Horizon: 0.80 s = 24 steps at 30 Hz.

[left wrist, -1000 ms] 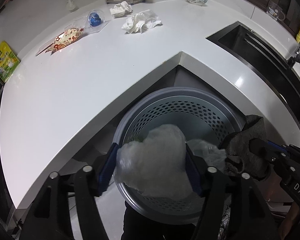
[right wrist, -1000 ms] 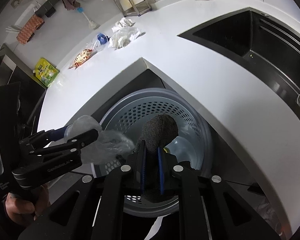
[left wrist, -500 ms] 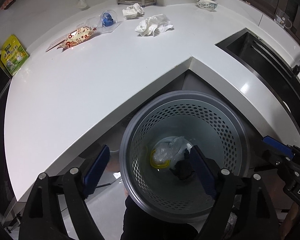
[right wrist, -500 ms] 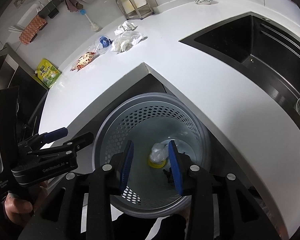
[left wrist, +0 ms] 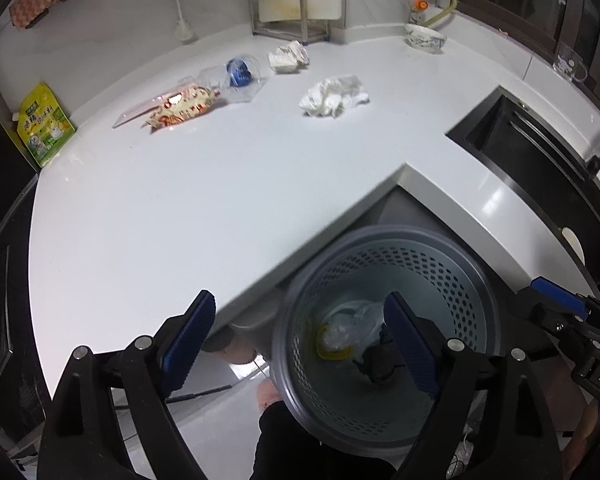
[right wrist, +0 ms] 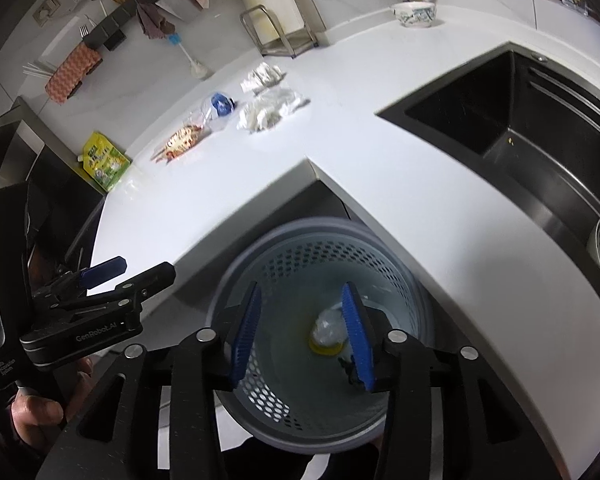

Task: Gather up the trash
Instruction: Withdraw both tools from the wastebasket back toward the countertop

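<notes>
Left wrist view: the left hand-held gripper (left wrist: pixel 300 330) is widening, nothing between its jaws. Clear crumpled plastic (left wrist: pixel 350 326) and a dark scrap (left wrist: pixel 378 364) lie in the perforated grey bin (left wrist: pixel 460 280) below the tabletop (left wrist: pixel 220 200); white crumpled tissue (left wrist: pixel 334 96) lies far off.

Right wrist view: the right hand-held gripper (right wrist: pixel 302 326) is opening, empty, above the bin.

Crumpled tissues (left wrist: pixel 334 96) on counter (left wrist: pixel 220 184)

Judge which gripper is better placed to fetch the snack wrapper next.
Left, probably: the left gripper, opening and empty, sits on the side of the snack wrapper; the right gripper is nearer the sink.
</notes>
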### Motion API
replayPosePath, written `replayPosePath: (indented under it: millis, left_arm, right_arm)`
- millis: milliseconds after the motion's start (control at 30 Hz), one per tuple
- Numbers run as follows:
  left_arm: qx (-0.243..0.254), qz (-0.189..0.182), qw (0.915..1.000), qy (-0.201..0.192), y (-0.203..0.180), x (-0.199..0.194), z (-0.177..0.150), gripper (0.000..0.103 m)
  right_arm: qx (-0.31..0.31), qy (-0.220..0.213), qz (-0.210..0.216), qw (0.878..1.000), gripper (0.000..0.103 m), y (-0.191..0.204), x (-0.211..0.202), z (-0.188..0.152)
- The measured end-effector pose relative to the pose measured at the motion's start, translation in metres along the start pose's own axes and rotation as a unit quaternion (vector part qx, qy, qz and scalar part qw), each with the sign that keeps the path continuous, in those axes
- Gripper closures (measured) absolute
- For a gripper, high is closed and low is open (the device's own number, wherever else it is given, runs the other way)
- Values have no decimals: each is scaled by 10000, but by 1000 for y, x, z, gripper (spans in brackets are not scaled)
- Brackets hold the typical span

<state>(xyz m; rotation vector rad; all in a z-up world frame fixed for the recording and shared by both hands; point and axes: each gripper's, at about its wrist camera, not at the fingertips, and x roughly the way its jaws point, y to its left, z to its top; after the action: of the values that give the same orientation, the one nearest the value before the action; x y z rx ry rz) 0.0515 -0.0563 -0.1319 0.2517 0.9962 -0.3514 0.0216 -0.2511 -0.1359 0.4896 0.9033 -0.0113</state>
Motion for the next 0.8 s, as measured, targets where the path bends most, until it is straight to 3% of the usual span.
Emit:
replayPosePath:
  millis: [267, 800]
  left_arm:
    - [-102, 88, 9995, -282, 37, -7, 28, 15]
    - [-166, 50, 9984, -547, 134, 25, 93, 13]
  right_arm:
    - [-5, -158, -35, 9999, 52, 24, 8, 27]
    - [101, -348, -344, 9988, 48, 86, 60, 90]
